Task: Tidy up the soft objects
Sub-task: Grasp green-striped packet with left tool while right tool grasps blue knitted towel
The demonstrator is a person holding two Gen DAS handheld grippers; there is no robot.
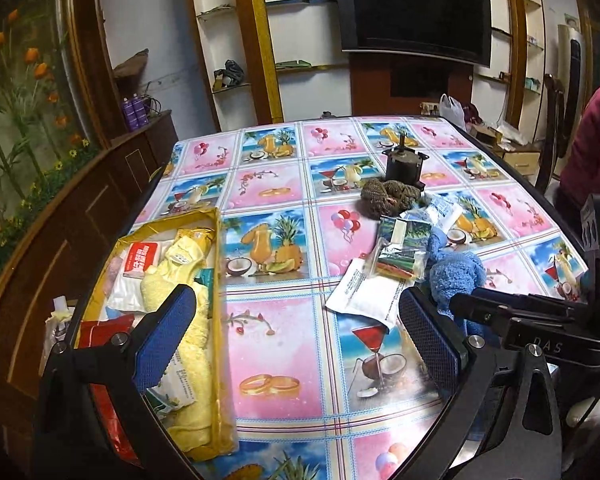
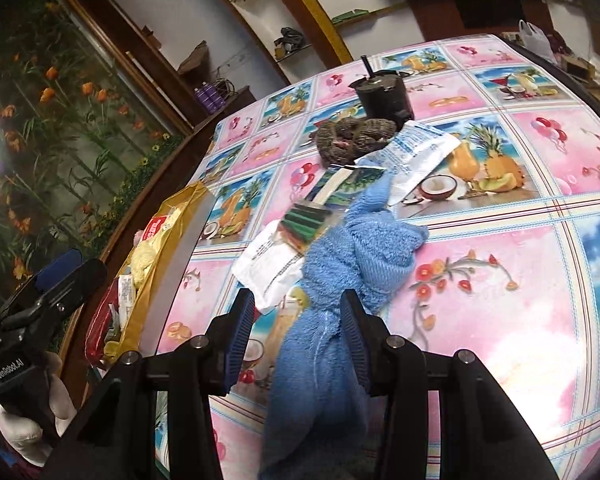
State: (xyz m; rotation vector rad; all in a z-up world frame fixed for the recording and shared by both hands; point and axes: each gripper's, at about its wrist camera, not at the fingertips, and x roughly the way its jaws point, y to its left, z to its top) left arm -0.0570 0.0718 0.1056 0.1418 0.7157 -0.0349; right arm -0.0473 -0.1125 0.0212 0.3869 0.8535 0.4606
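Observation:
A blue towel point(image 2: 340, 272) lies bunched on the patterned tablecloth, also in the left wrist view point(image 1: 456, 276). My right gripper point(image 2: 298, 340) is partly open, its jaws astride the towel's near end; the right pad point(image 2: 354, 344) touches the cloth, the left pad stands apart. My left gripper point(image 1: 296, 328) is wide open and empty above the table, its left finger point(image 1: 164, 340) over the gold box point(image 1: 220, 320). A yellow towel point(image 1: 188, 320) and packets lie in that box. A brown knitted bundle point(image 1: 392, 196) sits further back.
White sachets point(image 1: 360, 292) and colourful packets point(image 1: 400, 248) lie beside the blue towel. A black motor-like cylinder point(image 1: 404, 160) stands behind the brown bundle. The table's left edge runs along the gold box. A person in red point(image 1: 596, 140) sits at the right.

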